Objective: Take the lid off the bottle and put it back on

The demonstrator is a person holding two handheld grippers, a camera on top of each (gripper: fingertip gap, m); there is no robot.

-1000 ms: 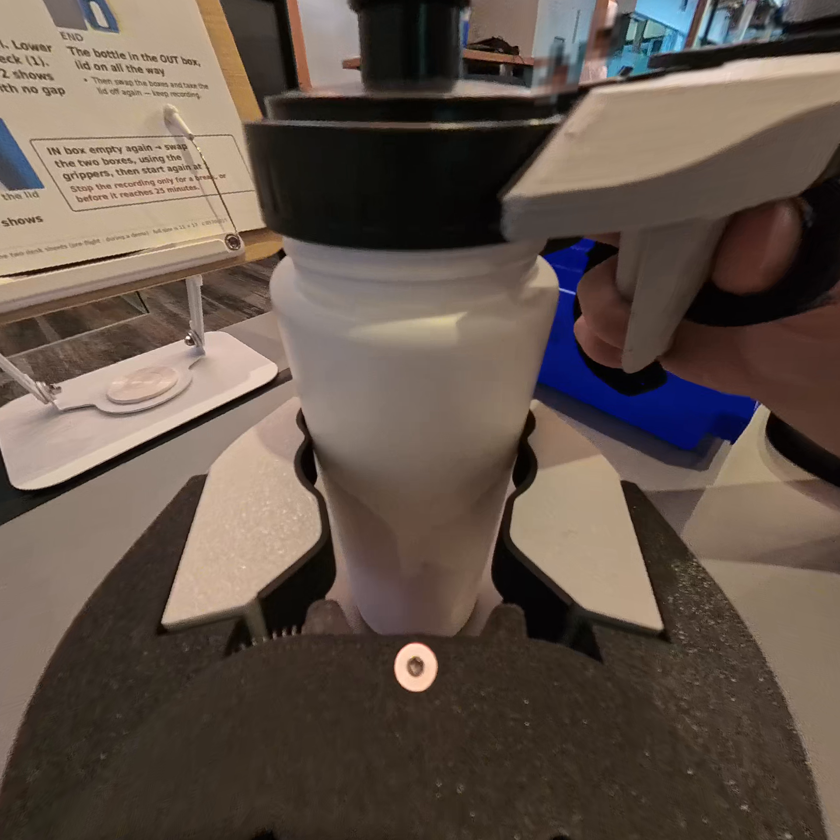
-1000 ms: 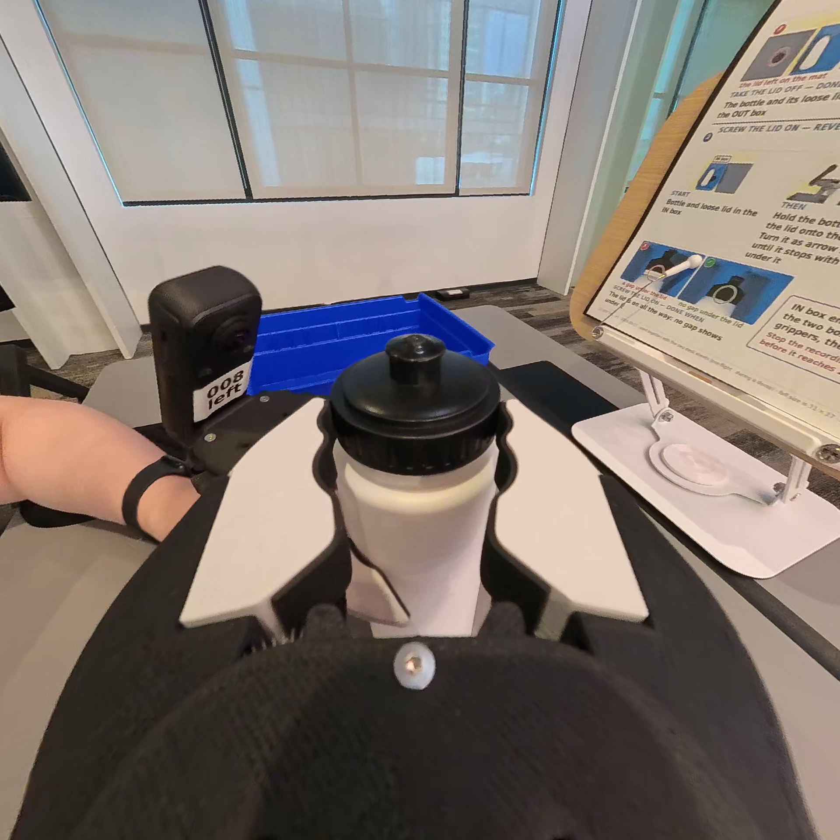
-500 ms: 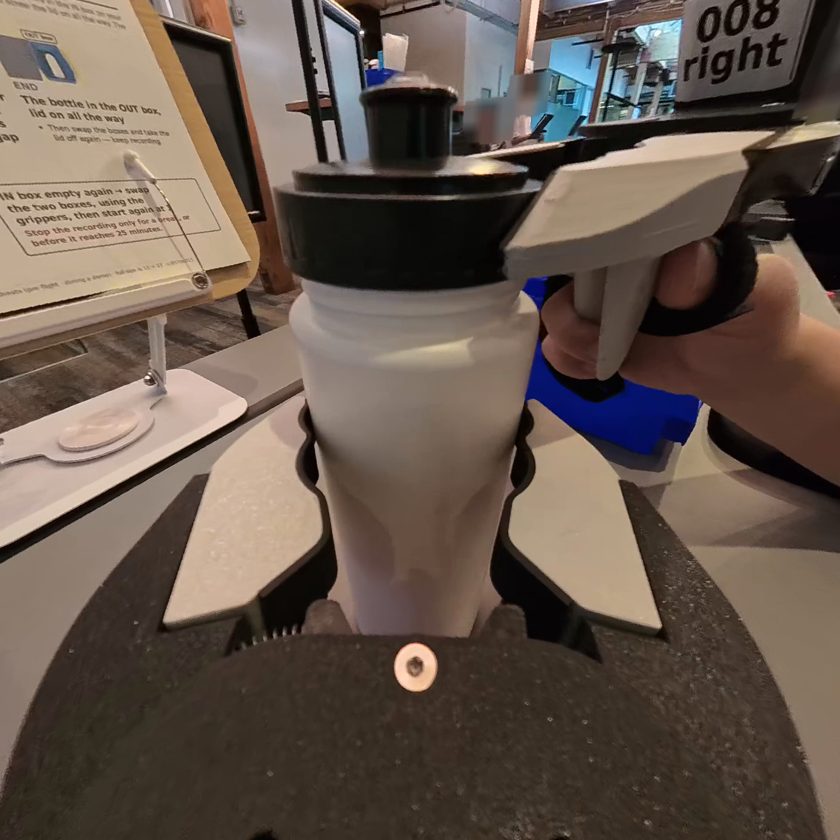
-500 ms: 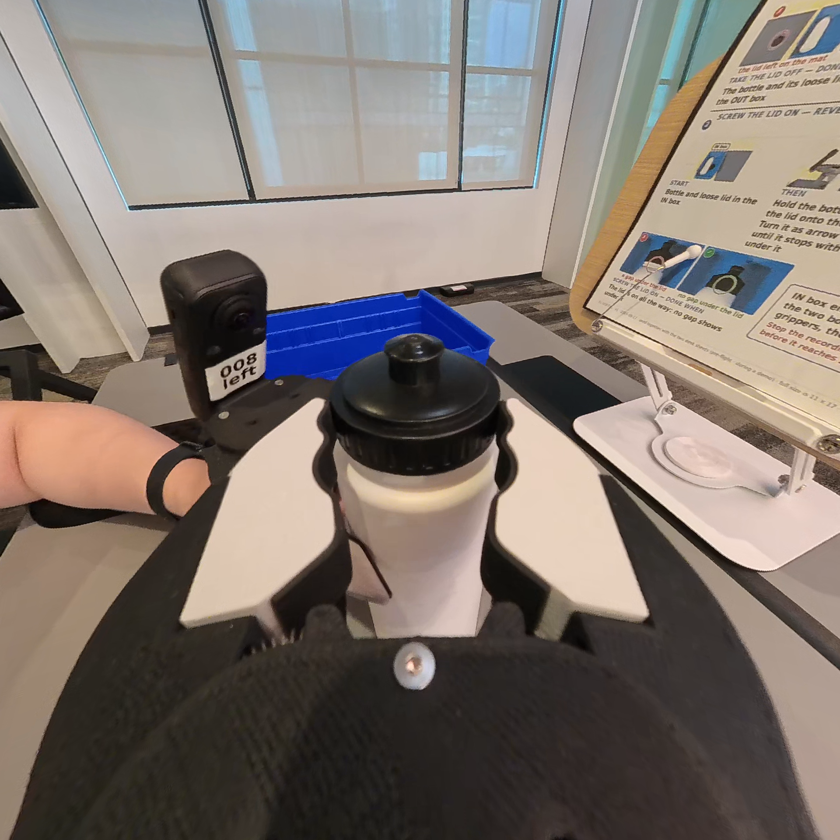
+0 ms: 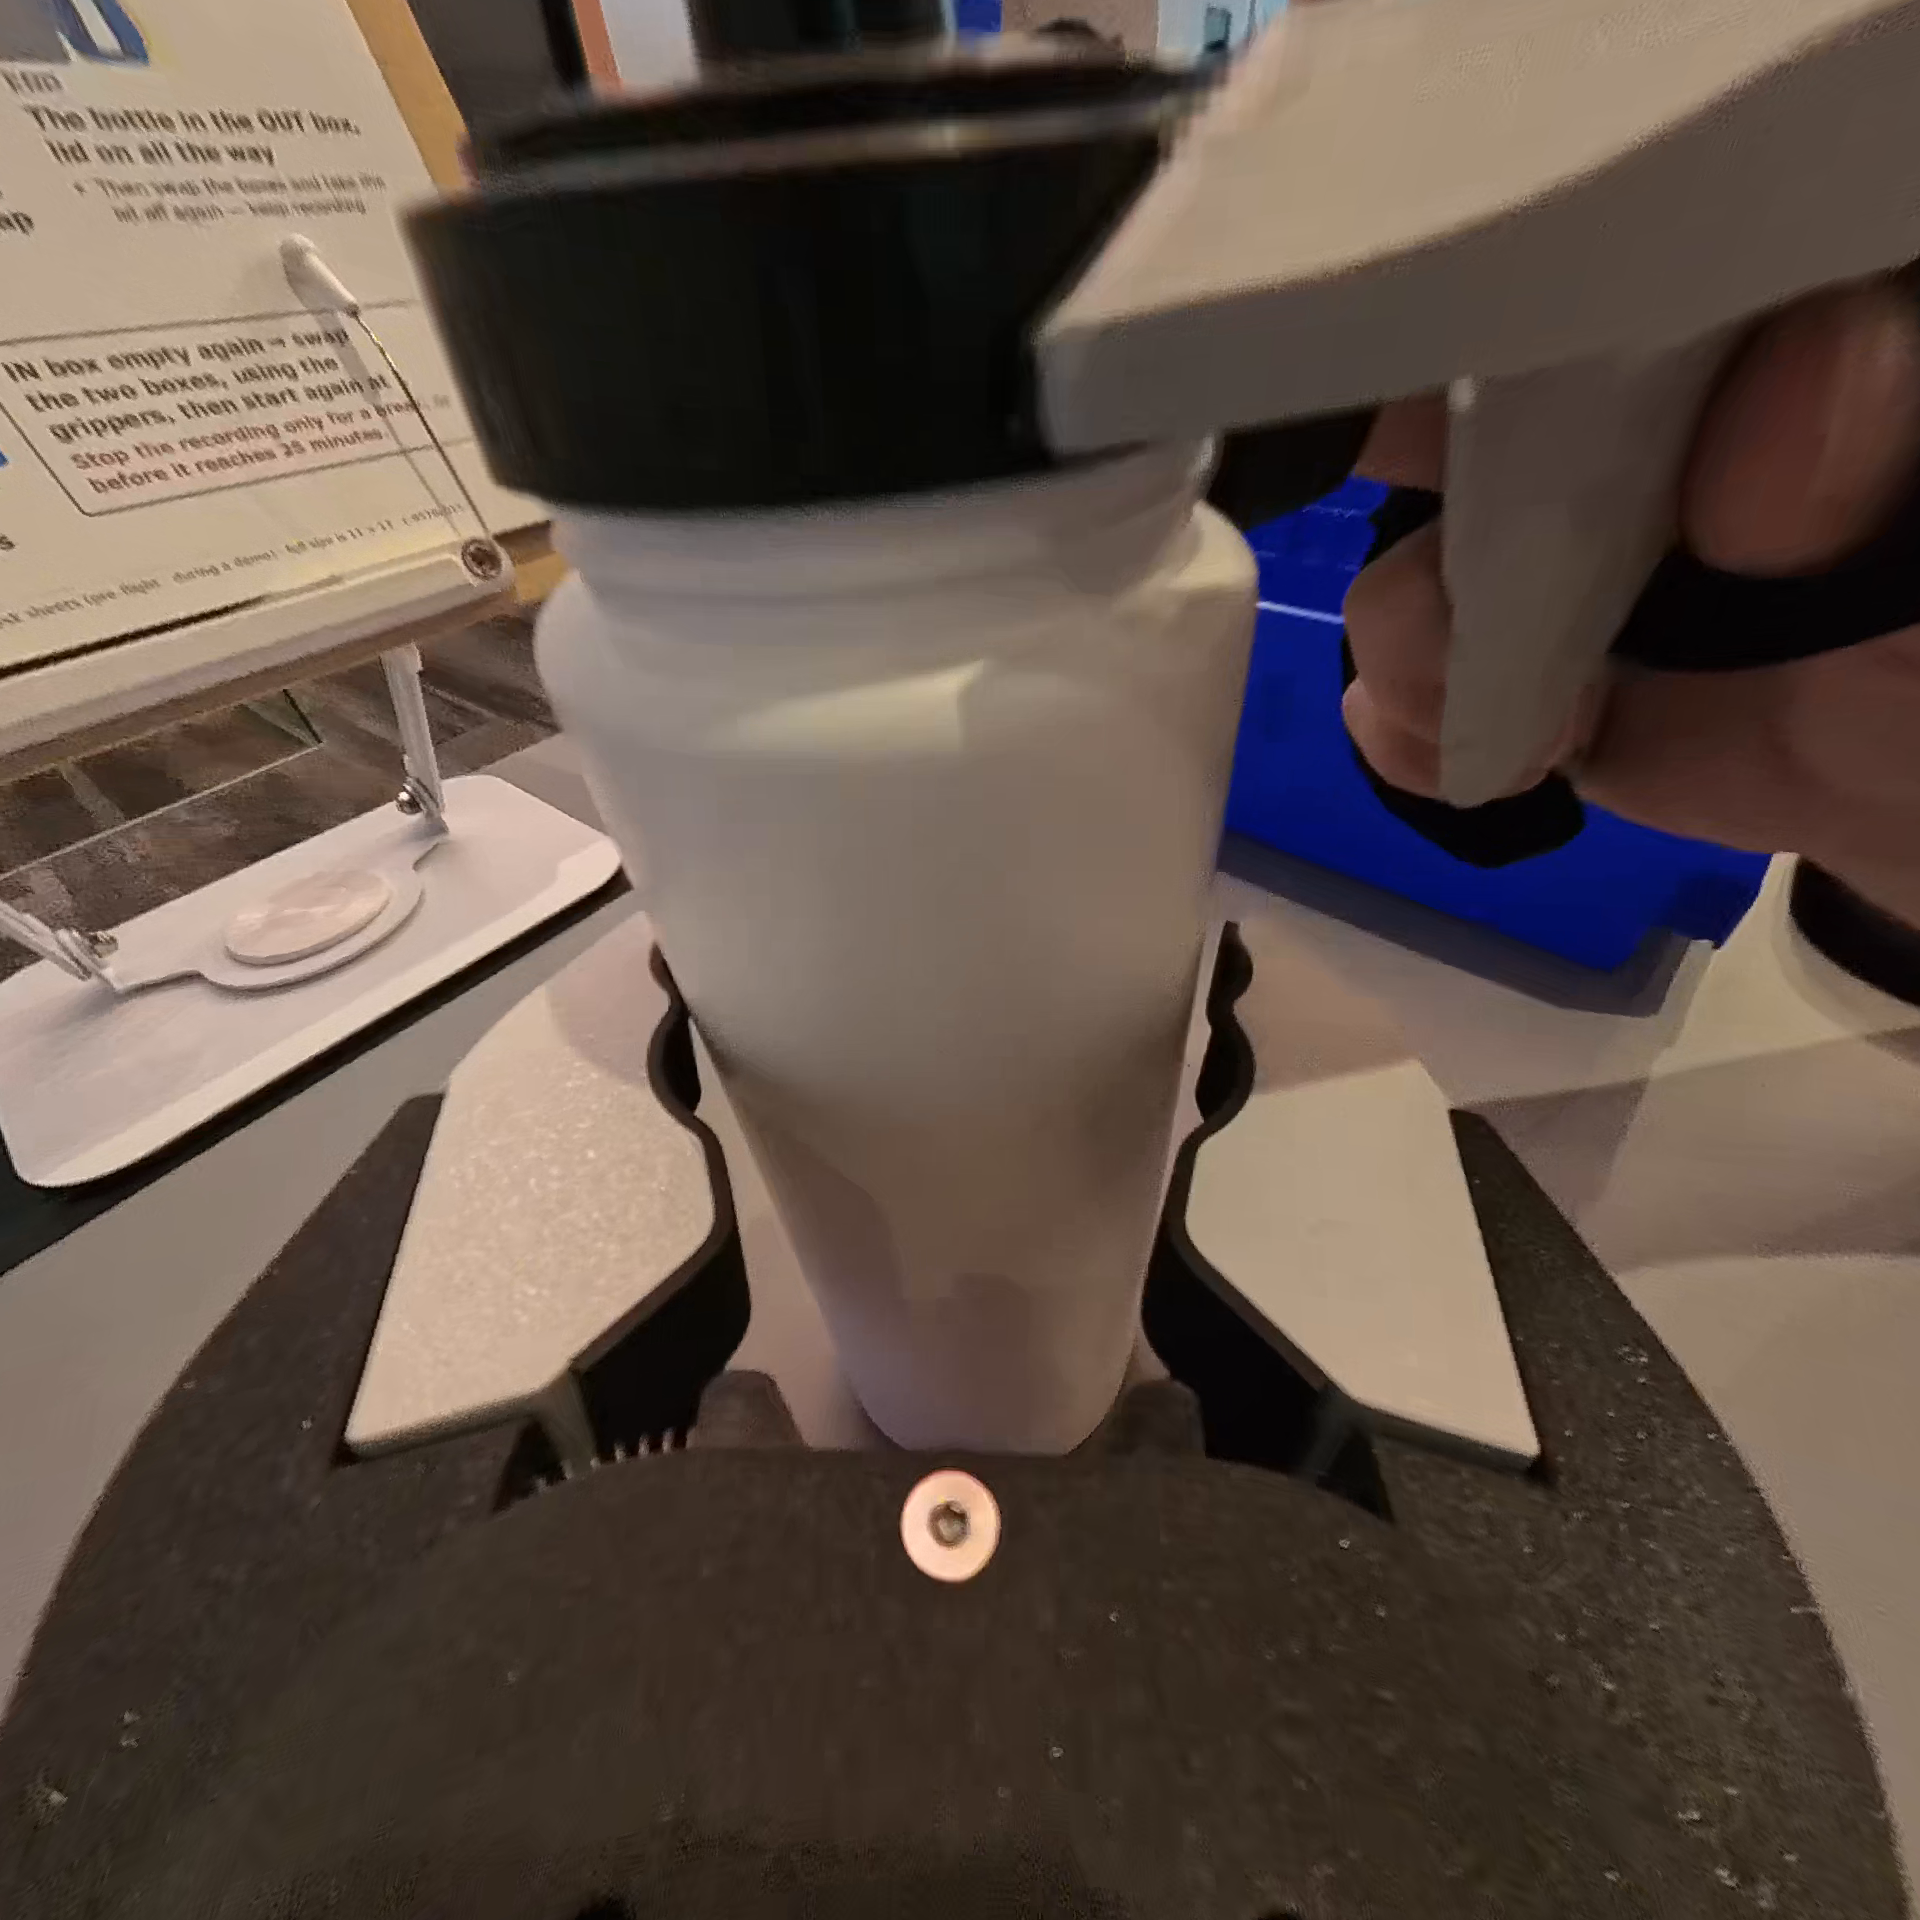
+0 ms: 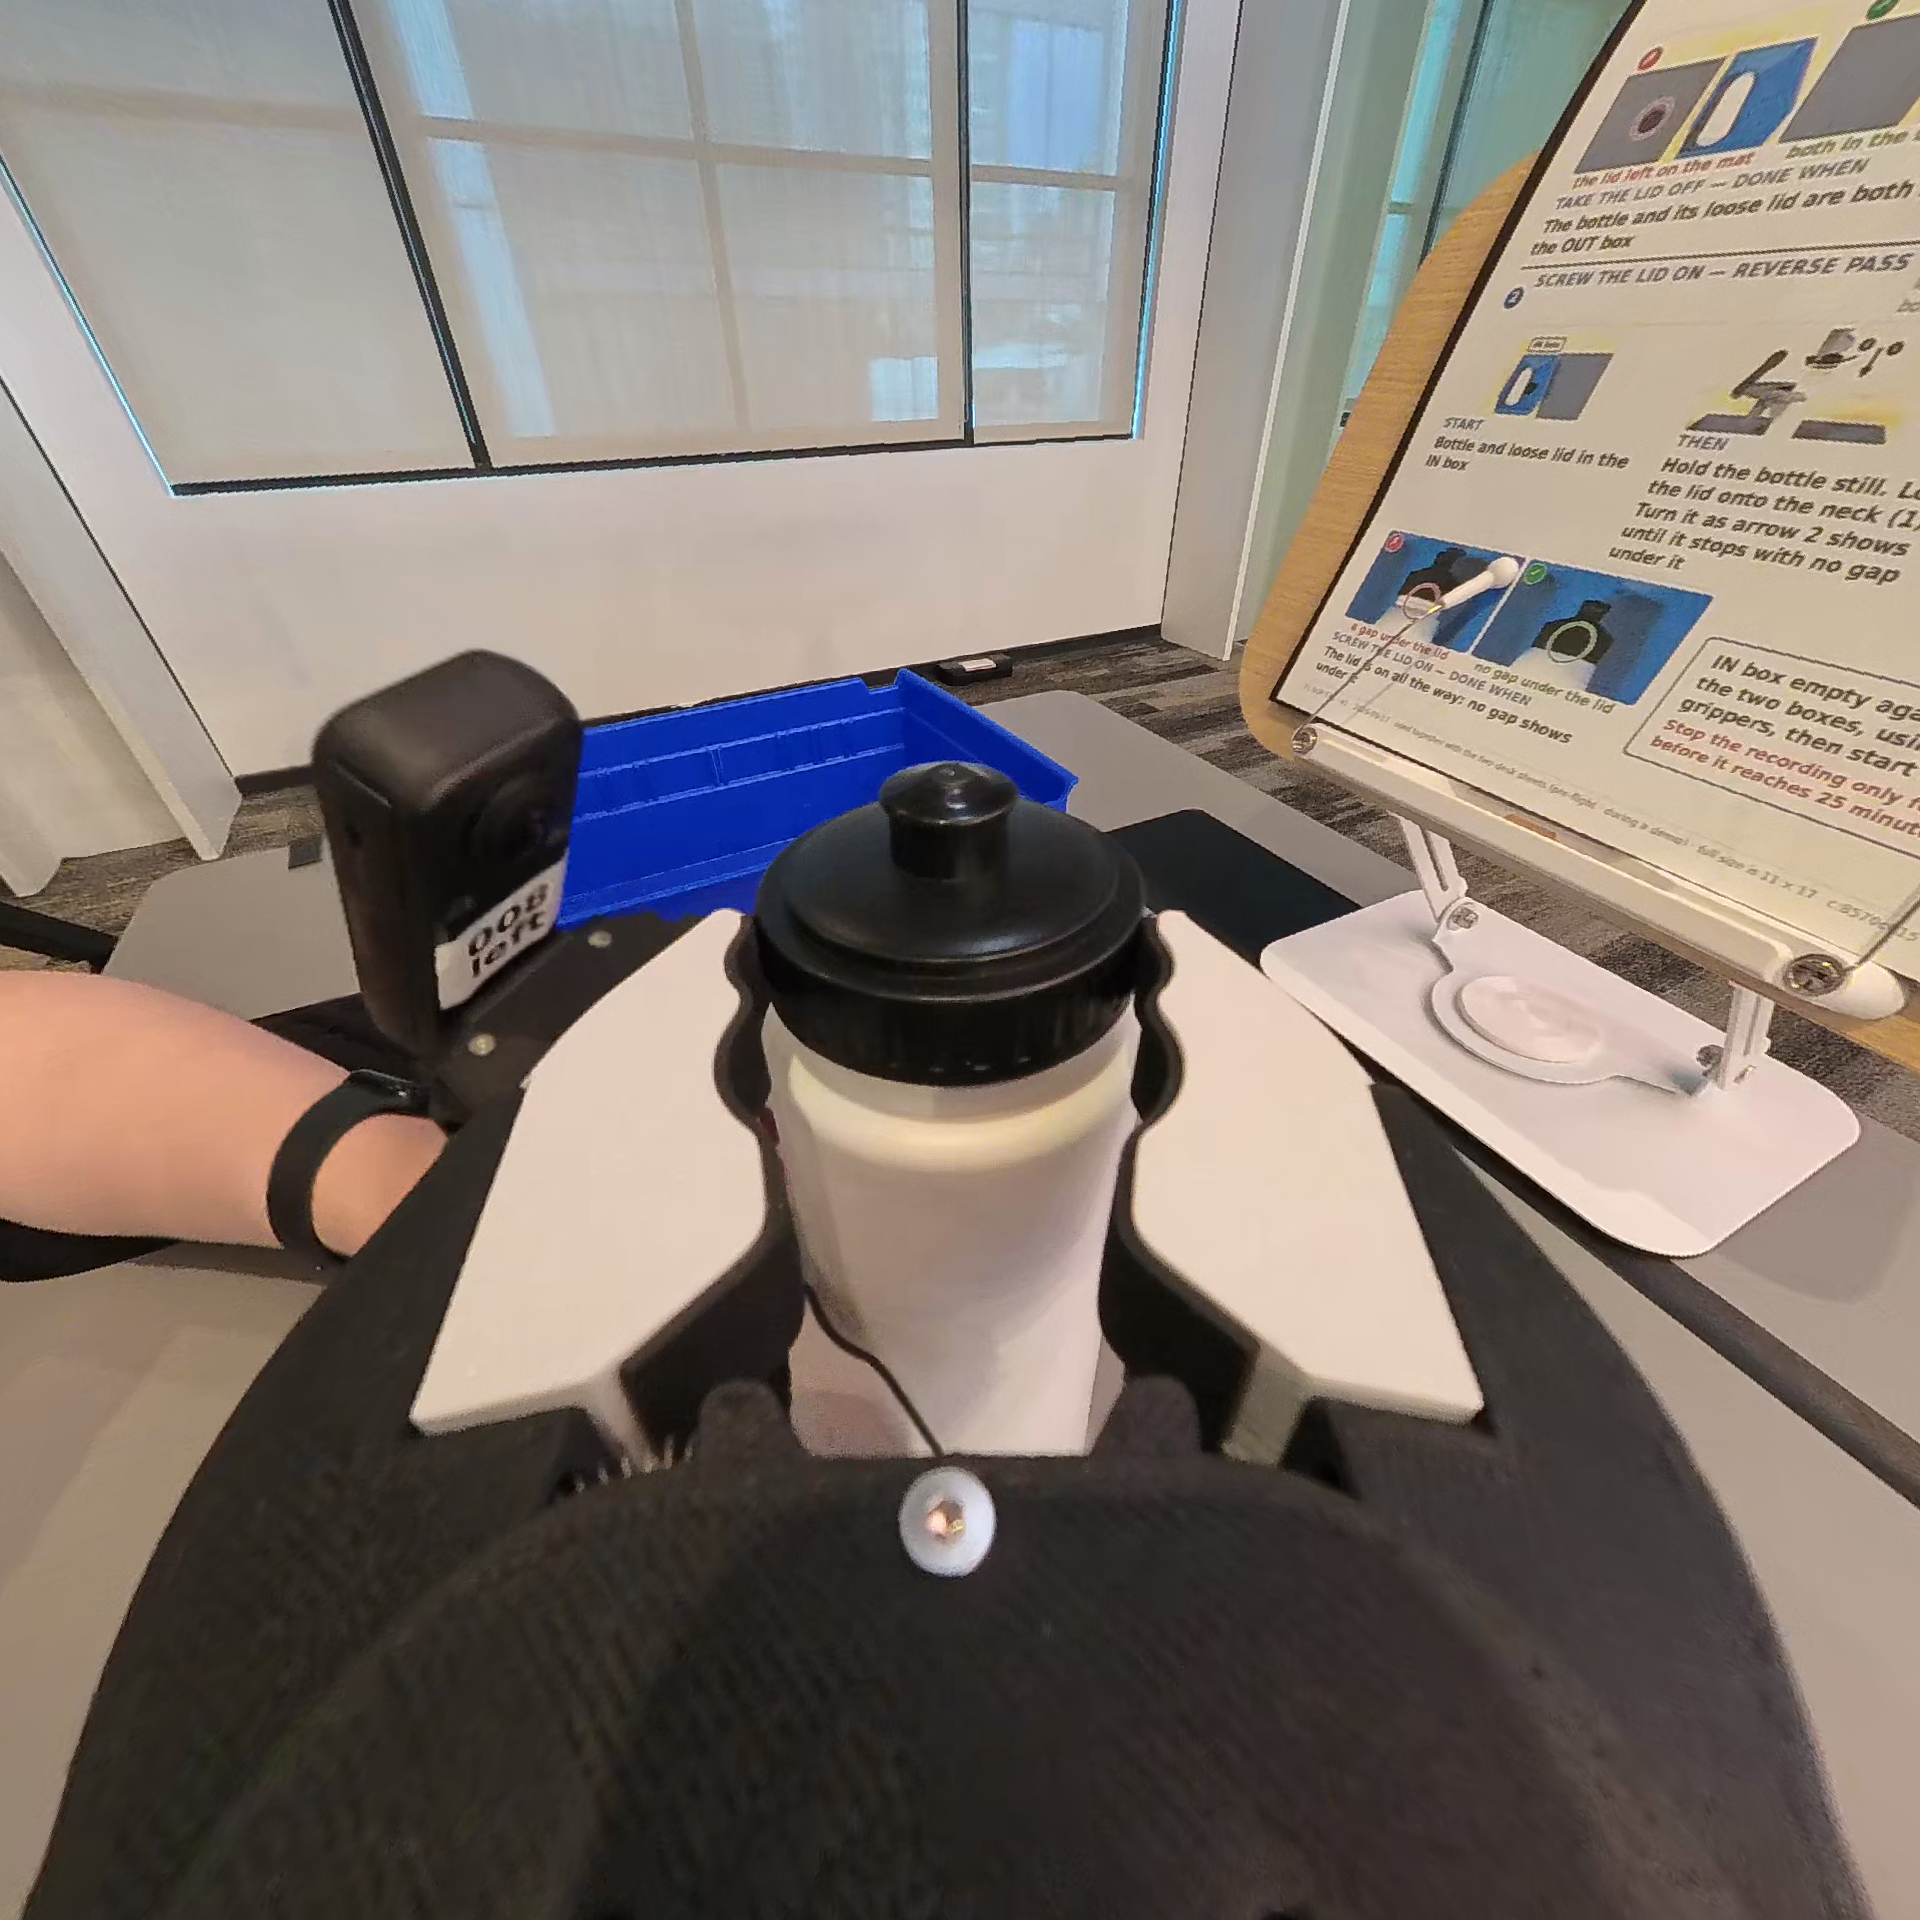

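Both claws were shut tight: left gripper (image 5: 940, 1122) hugged the white bottle (image 5: 914, 852), right gripper (image 6: 948, 997) pinched its black lid (image 6: 948, 935). Twisting probably came next.

Both wrist cams close on bottle (image 5: 914, 852) (image 6: 951, 1195) from opposite sides; L lower, R higher

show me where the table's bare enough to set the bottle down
Bare grey table lies right of the left gripper, before the blue bin. The white stand base crowds the far side, and the bin fills the back.
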